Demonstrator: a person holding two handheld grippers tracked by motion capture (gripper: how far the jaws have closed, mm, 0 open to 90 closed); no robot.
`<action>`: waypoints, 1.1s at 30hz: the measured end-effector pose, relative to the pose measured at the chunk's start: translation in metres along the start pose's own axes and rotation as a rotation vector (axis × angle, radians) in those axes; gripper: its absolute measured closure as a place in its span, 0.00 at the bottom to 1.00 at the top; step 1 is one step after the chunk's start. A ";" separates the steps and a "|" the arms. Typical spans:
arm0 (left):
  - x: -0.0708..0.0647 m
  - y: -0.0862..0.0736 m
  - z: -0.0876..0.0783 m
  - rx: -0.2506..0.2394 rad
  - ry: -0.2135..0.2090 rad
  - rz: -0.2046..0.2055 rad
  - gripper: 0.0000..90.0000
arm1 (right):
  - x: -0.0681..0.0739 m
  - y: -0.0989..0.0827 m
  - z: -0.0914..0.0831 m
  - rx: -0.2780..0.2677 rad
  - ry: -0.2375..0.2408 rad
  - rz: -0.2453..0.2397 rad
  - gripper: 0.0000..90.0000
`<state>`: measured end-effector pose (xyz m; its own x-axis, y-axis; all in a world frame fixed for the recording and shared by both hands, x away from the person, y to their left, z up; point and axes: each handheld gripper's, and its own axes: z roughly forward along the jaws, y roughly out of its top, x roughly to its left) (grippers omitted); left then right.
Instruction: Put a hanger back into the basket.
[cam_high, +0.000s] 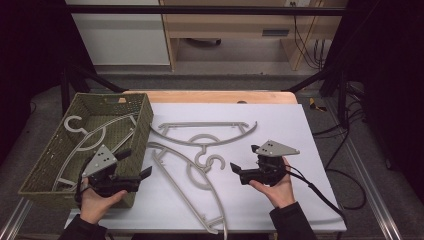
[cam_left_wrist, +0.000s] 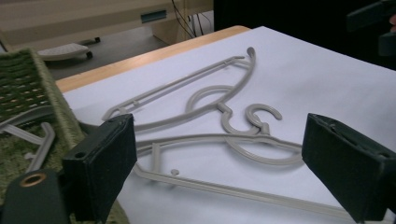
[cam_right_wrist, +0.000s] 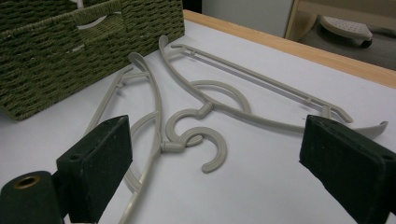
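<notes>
Two grey plastic hangers lie on the white tabletop (cam_high: 280, 130) with their hooks interlocked: a far hanger (cam_high: 210, 124) and a near hanger (cam_high: 192, 177) that runs toward the front edge. A third grey hanger (cam_high: 95, 135) lies inside the green woven basket (cam_high: 145, 125). My left gripper (cam_high: 140, 161) hovers at the basket's near right corner, open and holding nothing, pointing at the near hanger (cam_left_wrist: 210, 186) and far hanger (cam_left_wrist: 187, 84). My right gripper (cam_high: 242, 157) stands open and holding nothing just right of the hooks, facing the far hanger (cam_right_wrist: 261, 79), near hanger (cam_right_wrist: 154, 102) and basket (cam_right_wrist: 70, 56).
The basket (cam_left_wrist: 56, 107) fills the table's left side. A wooden table edge (cam_high: 210, 96) runs along the back, with cabinets and cables beyond. The white surface to the right of my right gripper is bare.
</notes>
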<state>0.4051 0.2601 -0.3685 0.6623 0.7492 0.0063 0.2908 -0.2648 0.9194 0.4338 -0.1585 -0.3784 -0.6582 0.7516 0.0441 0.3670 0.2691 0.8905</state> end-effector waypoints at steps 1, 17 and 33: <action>-0.002 -0.001 0.001 0.006 -0.003 0.010 0.10 | 0.002 0.001 0.002 0.005 -0.001 -0.002 0.11; -0.004 -0.011 0.004 0.024 -0.038 0.006 0.09 | 0.028 0.002 0.041 0.168 0.041 -0.058 0.20; -0.008 -0.010 0.004 0.032 -0.044 0.029 0.09 | 0.049 -0.021 0.078 0.396 0.073 -0.088 0.40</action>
<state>0.3995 0.2542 -0.3789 0.7000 0.7139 0.0151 0.2923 -0.3057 0.9061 0.4455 -0.0800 -0.4302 -0.7378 0.6747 0.0203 0.5228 0.5522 0.6494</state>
